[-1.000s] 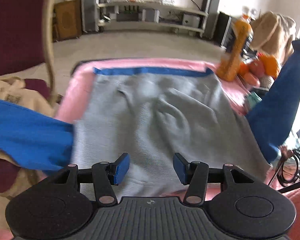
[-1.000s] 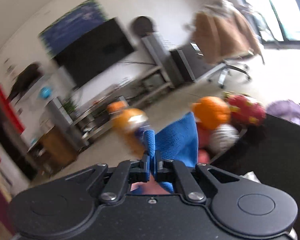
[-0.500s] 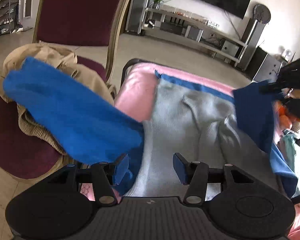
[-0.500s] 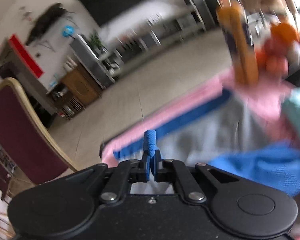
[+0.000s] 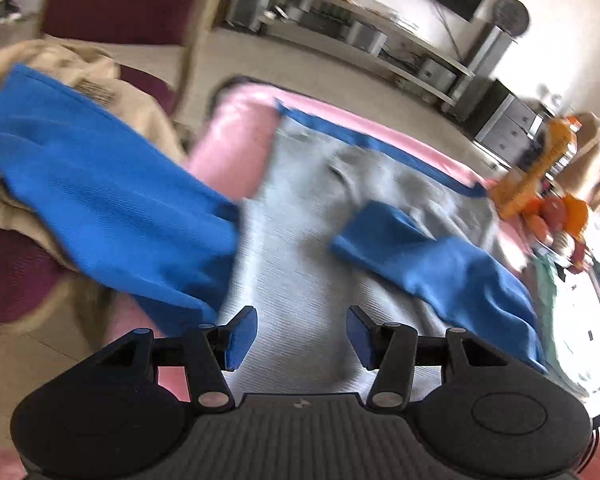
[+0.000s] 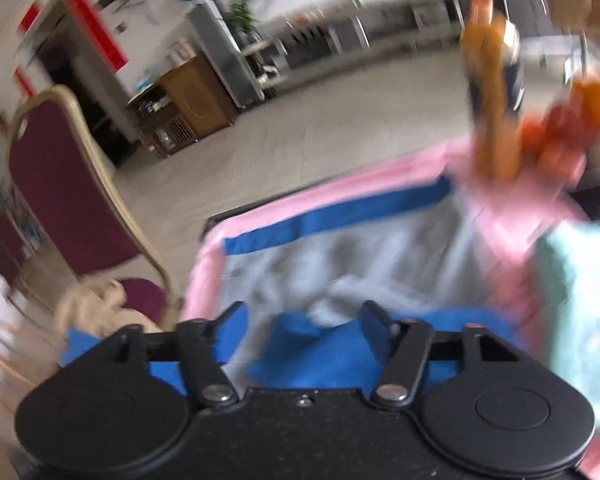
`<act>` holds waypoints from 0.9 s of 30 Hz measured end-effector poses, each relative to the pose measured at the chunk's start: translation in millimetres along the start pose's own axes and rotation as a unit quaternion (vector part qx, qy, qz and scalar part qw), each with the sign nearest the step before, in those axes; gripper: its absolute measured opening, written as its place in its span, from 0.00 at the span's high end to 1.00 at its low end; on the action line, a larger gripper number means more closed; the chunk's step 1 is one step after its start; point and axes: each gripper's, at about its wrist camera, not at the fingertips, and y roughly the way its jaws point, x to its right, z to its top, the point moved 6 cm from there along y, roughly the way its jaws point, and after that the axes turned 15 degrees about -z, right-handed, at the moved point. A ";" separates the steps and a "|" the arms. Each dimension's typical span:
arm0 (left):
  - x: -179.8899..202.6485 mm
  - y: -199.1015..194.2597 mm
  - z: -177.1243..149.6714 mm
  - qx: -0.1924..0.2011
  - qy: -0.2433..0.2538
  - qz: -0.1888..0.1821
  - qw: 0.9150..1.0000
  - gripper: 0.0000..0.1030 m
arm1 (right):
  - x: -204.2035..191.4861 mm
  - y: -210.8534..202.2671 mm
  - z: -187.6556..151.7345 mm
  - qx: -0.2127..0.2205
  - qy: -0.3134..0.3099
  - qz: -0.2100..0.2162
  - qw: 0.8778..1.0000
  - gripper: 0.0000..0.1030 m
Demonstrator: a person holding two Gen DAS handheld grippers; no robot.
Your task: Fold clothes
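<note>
A grey sweater [image 5: 320, 216] with blue sleeves and a blue hem lies spread on a pink-covered table [image 5: 236, 148]. Its right blue sleeve [image 5: 440, 256] lies folded across the grey body. Its left blue sleeve [image 5: 100, 208] hangs off the table's left edge over a chair. My left gripper [image 5: 302, 334] is open and empty above the sweater's near edge. My right gripper [image 6: 302, 326] is open and empty just above the folded blue sleeve [image 6: 320, 352]. The grey body [image 6: 340, 264] and blue hem [image 6: 340, 216] show beyond it, blurred.
A maroon chair [image 5: 112, 0] with a beige garment [image 5: 92, 76] stands left of the table. An orange bottle [image 5: 536, 172] and orange and red items [image 5: 560, 212] sit at the table's far right. A mint cloth [image 6: 580, 304] lies at the right edge.
My right gripper carried the right blue sleeve over the grey body, opened and let it go; the sleeve now lies flat. My left gripper stays open.
</note>
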 end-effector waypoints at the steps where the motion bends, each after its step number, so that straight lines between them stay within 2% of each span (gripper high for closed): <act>1: 8.7 6.7 -2.6 -0.008 0.004 -0.005 1.000 0.50 | 12.5 -6.0 -0.7 0.009 -0.019 -0.012 1.000 0.34; 3: 23.3 22.0 -7.9 -0.023 0.014 -0.004 1.000 0.50 | 37.8 -6.2 -9.6 0.009 -0.042 -0.031 0.999 0.34; 6: 33.5 47.0 -10.9 -0.040 0.022 0.016 0.999 0.50 | 67.1 21.3 -37.7 -0.018 -0.041 -0.046 0.998 0.35; 7: 34.1 54.5 -10.2 -0.044 0.022 0.026 0.998 0.50 | 72.5 33.0 -46.7 -0.017 -0.039 -0.054 0.998 0.41; 9: 30.4 66.9 -4.0 -0.045 0.016 0.048 0.998 0.50 | 80.8 56.6 -64.0 -0.015 -0.030 -0.062 0.998 0.71; 11: 21.6 75.4 6.1 -0.043 0.003 0.061 0.997 0.50 | 87.7 80.2 -79.0 -0.035 -0.012 -0.053 0.998 0.76; 15: 1.1 95.3 32.1 -0.043 -0.038 0.073 0.996 0.49 | 93.4 123.4 -107.3 -0.111 0.000 -0.027 0.993 0.76; 18: -13.2 114.3 41.9 -0.055 -0.070 0.073 0.993 0.48 | 90.9 142.1 -127.2 -0.181 -0.034 -0.042 0.982 0.76; 21: -20.7 130.6 44.9 -0.061 -0.110 0.050 0.991 0.48 | 90.9 143.1 -134.1 -0.194 -0.049 -0.048 0.979 0.75; 25: -24.2 141.7 48.0 -0.042 -0.173 -0.003 0.984 0.48 | 91.6 142.5 -137.6 -0.204 -0.046 -0.047 0.977 0.73; 27: -25.6 147.1 50.6 -0.033 -0.188 -0.009 0.982 0.50 | 90.1 141.4 -138.3 -0.204 -0.045 -0.045 0.977 0.69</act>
